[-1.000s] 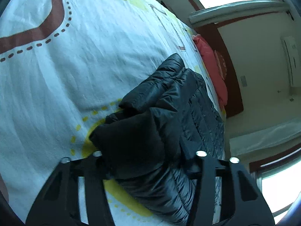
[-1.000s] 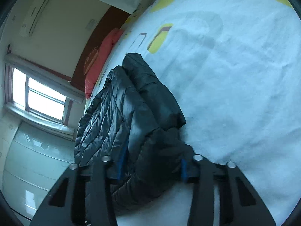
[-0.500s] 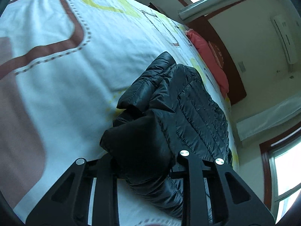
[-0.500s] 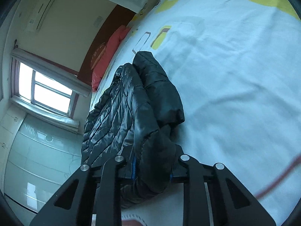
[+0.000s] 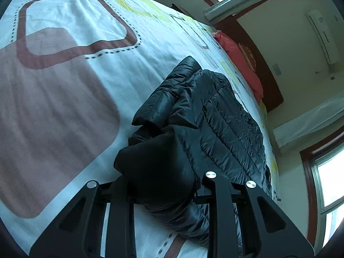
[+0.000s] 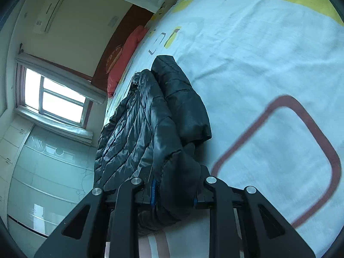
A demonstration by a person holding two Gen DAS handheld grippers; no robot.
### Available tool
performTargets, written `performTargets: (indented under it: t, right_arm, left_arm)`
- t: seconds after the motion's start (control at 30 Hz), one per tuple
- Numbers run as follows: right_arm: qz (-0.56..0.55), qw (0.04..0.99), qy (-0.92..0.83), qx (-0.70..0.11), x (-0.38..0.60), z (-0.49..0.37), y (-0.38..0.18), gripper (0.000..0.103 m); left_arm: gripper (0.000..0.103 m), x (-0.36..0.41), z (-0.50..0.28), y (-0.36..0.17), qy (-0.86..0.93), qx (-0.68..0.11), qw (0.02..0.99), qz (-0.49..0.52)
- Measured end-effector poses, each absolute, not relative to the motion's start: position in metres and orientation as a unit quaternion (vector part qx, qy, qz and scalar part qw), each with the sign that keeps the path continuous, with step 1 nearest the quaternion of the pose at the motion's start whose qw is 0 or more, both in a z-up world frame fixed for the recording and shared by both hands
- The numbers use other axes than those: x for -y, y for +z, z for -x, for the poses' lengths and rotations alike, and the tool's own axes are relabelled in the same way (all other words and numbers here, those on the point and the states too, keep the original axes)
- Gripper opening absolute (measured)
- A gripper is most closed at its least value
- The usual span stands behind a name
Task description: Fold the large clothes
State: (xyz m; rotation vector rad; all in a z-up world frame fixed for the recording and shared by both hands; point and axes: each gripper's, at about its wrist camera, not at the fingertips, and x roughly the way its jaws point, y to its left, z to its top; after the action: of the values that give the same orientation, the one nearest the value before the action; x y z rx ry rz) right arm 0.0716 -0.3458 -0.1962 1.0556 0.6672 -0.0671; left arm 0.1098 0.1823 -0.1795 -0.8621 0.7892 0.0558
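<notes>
A black quilted puffer jacket (image 5: 217, 120) lies stretched along the white patterned bed sheet (image 5: 71, 90), sleeves folded onto its body. My left gripper (image 5: 163, 185) is shut on the near hem corner, a thick bunch of black fabric filling its jaws and lifted off the bed. In the right wrist view the same jacket (image 6: 137, 129) runs away from me, and my right gripper (image 6: 175, 193) is shut on the other near hem corner, blue pads pressing both sides of the bunched fabric. The pads of the left gripper are hidden by cloth.
The sheet (image 6: 268, 68) carries brown and yellow rounded shapes. A red pillow (image 5: 240, 64) lies at the far headboard. Windows (image 6: 56, 101) and a wall air conditioner (image 5: 322, 36) line the room. A pale wardrobe (image 6: 43, 172) stands beside the bed.
Both grippers closed tighter on the jacket's near hem and pulled back toward the bed's foot, lifting the hem; more brown pattern of the sheet has come into view.
</notes>
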Motion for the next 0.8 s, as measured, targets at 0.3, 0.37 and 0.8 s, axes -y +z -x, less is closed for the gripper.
performTargets:
  t: [0.3,0.37,0.8]
  right_arm:
    - [-0.497,0.809,-0.031,-0.313,0.348,-0.064,-0.197,0.023]
    - [-0.499,0.807,-0.030,-0.314,0.350,-0.069,-0.198,0.024]
    - [-0.518,0.795,-0.031,-0.313,0.361,-0.054,-0.209,0.047]
  left_arm:
    - [0.025,-0.182,-0.102,-0.177,0.022,-0.373,0.836,0.402]
    - [0.026,-0.184,-0.103,-0.180,0.018,-0.374,0.835,0.403]
    - [0.066,-0.204,-0.085,-0.186,0.023,-0.374,0.836,0.400]
